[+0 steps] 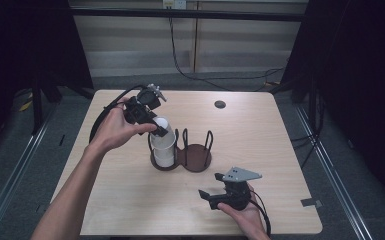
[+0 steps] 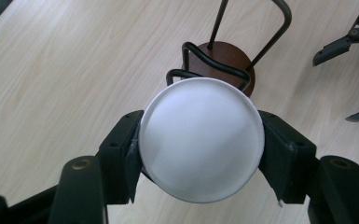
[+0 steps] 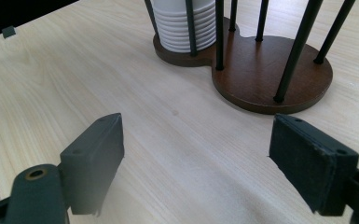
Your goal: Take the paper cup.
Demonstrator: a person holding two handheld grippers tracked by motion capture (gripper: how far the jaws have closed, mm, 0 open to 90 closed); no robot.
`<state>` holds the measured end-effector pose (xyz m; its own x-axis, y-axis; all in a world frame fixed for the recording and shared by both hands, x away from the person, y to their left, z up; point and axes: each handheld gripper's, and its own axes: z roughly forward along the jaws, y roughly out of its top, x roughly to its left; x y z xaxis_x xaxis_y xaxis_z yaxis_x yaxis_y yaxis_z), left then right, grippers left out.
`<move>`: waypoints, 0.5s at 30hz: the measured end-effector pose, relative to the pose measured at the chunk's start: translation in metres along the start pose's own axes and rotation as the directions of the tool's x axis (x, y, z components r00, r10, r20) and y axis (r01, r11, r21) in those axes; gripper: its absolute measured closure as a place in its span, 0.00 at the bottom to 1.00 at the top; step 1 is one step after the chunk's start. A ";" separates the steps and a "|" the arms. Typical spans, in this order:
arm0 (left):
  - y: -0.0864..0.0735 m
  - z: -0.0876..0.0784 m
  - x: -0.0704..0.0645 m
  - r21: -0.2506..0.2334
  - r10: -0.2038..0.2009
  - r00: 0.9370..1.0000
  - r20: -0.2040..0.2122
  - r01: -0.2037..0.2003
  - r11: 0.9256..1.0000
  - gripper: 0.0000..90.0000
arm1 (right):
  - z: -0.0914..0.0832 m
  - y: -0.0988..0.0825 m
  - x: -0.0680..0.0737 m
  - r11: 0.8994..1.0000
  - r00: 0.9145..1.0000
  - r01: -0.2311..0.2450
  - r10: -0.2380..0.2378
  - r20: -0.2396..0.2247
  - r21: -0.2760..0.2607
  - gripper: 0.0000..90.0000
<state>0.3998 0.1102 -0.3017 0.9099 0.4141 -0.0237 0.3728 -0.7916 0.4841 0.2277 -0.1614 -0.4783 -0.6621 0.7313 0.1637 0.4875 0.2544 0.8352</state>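
A white paper cup (image 1: 165,141) sits at the top of a stack of white cups (image 1: 164,158) in the left ring of a brown two-ring wire holder (image 1: 196,159). My left gripper (image 1: 157,126) is shut on this top cup from above. In the left gripper view the cup (image 2: 200,126) is a white disc squeezed between both pads (image 2: 129,158). My right gripper (image 1: 211,195) rests low near the table's front edge, open and holding nothing. In the right gripper view its pads (image 3: 95,156) stand wide apart, facing the cup stack (image 3: 186,23) and the holder's base (image 3: 270,79).
The holder's right ring (image 2: 226,56) holds nothing. A small round dark grommet (image 1: 220,104) lies in the tabletop at the back right. Cables run across the floor behind the table (image 1: 260,130). A bit of tape (image 1: 311,203) lies at the right front corner.
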 end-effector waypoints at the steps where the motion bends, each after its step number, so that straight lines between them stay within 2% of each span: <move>1: 0.000 -0.002 0.000 -0.005 0.009 1.000 0.004 -0.009 1.000 0.42 | 0.000 0.000 0.000 1.000 1.000 0.000 0.000 0.000 0.000 0.19; 10: -0.002 -0.017 -0.003 -0.040 0.017 1.000 -0.013 -0.018 0.999 0.42 | 0.000 0.000 0.000 1.000 1.000 -0.001 0.001 0.001 0.003 0.19; 12: -0.004 -0.019 -0.003 -0.053 0.007 1.000 -0.012 -0.008 0.999 0.42 | 0.000 0.000 0.000 1.000 1.000 -0.004 0.004 0.002 0.003 0.19; 13: -0.005 -0.021 -0.002 -0.053 0.017 1.000 -0.001 -0.017 0.998 0.42 | 0.000 0.000 0.000 1.000 1.000 -0.003 0.003 0.002 0.002 0.19; 15: -0.007 -0.024 -0.002 -0.091 0.012 1.000 0.009 -0.011 0.996 0.42 | 0.000 0.000 0.000 1.000 1.000 -0.001 0.001 0.001 0.002 0.19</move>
<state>0.3911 0.1260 -0.2844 0.9160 0.4005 -0.0254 0.3444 -0.7521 0.5619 0.2276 -0.1610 -0.4784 -0.6610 0.7323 0.1636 0.4891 0.2552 0.8341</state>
